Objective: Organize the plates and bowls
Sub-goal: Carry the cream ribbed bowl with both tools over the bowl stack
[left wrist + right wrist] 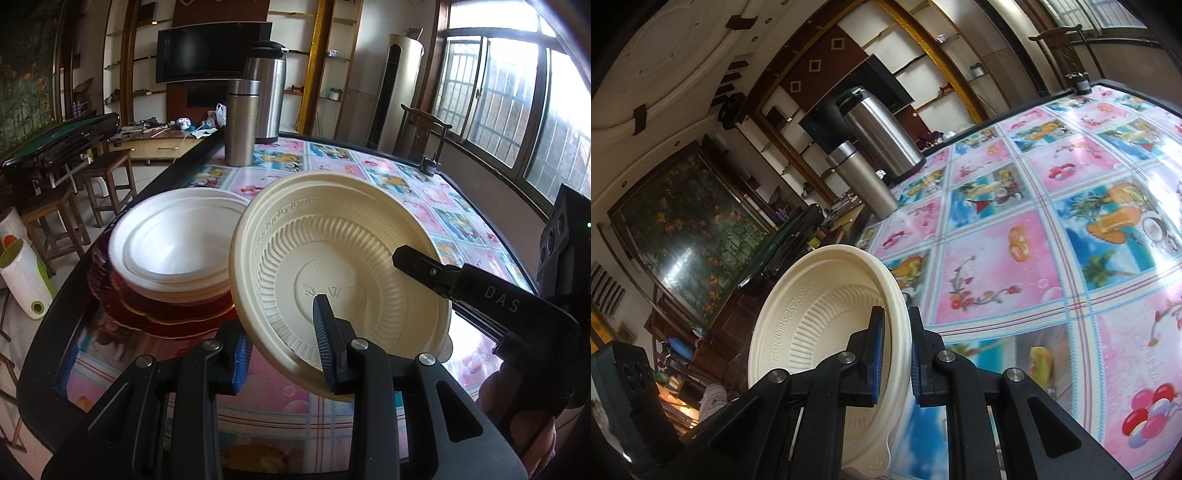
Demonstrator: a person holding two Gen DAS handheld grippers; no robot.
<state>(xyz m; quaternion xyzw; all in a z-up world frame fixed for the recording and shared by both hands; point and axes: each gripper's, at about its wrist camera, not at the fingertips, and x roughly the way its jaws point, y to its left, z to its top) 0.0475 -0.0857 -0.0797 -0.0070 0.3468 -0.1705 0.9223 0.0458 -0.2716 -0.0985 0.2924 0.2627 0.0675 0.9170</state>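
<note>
A cream ribbed bowl (332, 236) (812, 325) hangs tilted above the table, held from two sides. My right gripper (894, 312) is shut on its rim, and one of its fingers (424, 269) reaches into the bowl from the right. My left gripper (280, 317) straddles the near rim, one pad inside the bowl and one outside, both touching it. Left of the bowl, a stack of white bowls (173, 243) rests on red gold-edged plates (166, 317) near the table's left edge.
A steel thermos (242, 122) (864, 177) and a larger steel flask (267, 92) (882, 136) stand at the far end of the table (406, 192), which has a colourful patterned cloth. A small black object (430, 162) sits at the far right edge. Wooden stools (110, 177) stand beyond the left side.
</note>
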